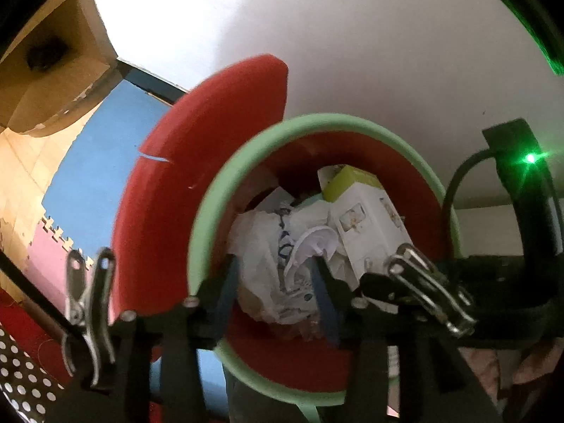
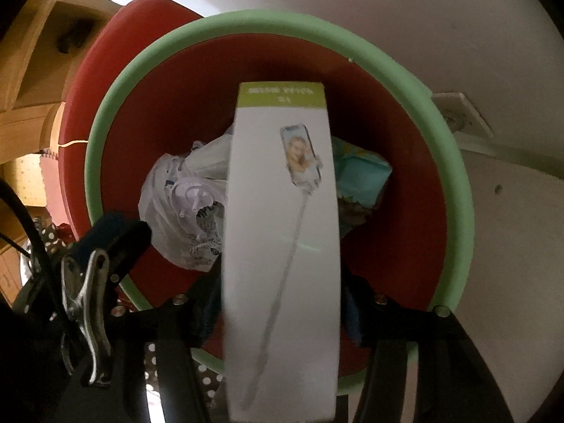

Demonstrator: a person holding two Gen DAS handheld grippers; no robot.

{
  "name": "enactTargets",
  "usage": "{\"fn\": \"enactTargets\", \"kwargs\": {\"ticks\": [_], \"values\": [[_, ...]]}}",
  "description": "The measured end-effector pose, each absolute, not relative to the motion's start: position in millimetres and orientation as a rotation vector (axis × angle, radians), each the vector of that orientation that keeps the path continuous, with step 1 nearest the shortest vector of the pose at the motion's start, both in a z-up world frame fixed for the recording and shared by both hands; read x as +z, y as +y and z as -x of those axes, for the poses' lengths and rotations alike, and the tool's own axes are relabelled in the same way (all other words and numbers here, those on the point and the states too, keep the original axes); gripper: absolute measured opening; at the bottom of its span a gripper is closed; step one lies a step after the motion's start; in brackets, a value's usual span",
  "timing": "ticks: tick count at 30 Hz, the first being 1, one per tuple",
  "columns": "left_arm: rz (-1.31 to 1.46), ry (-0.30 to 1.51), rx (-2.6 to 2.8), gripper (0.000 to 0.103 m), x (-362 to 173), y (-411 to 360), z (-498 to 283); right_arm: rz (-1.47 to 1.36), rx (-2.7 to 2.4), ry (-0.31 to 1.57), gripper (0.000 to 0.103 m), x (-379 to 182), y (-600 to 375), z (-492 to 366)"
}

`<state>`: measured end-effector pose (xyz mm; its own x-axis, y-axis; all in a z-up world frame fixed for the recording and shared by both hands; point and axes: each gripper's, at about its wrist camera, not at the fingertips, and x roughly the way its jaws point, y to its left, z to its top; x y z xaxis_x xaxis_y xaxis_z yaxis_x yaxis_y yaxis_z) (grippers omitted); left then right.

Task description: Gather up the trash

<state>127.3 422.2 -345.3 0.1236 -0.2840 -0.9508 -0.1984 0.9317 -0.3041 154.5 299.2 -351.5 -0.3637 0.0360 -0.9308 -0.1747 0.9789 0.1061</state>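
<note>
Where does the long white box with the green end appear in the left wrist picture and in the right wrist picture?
Left wrist view: the white box is right of centre, leaning inside the bin, green end up.
Right wrist view: the white box fills the centre from the bottom edge up into the bin, between the right gripper's fingers.
Shared landmark: the bin's green rim, with the crumpled white bag left of the box.

Both wrist views look steeply down—close—into the same bin.
</note>
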Motion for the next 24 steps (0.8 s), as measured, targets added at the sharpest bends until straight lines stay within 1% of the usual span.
{"fn": "enactTargets", "kwargs": {"ticks": [1,3,4,9,14,17,19,24], "values": [[0.399,1.455,-0.064,0.059,-343,424,-127,0.116,0.224,1.921,0.071,-350,302,-160],[0.394,1.451,-0.081,0.063,-340,431,-126,0.153,0.235,1.894,0.078,-344,305,-163],[0.386,1.448,-0.077,0.065,-337,432,-126,0.167,0.234,1.886,0.079,-342,307,-164],[0.378,1.423,-0.056,0.069,-314,440,-128,0.229,0.213,1.842,0.079,-331,314,-167],[0.361,1.396,-0.015,0.07,-280,445,-132,0.212,0.24,1.793,0.079,-303,328,-165],[0.362,1.364,0.013,0.07,-250,448,-131,0.212,0.255,1.74,0.079,-284,335,-159],[0.358,1.334,0.041,0.07,-225,451,-128,0.192,0.286,1.684,0.079,-266,333,-160],[0.345,1.27,0.108,0.07,-163,448,-114,0.166,0.383,1.556,0.079,-186,340,-170]]}}
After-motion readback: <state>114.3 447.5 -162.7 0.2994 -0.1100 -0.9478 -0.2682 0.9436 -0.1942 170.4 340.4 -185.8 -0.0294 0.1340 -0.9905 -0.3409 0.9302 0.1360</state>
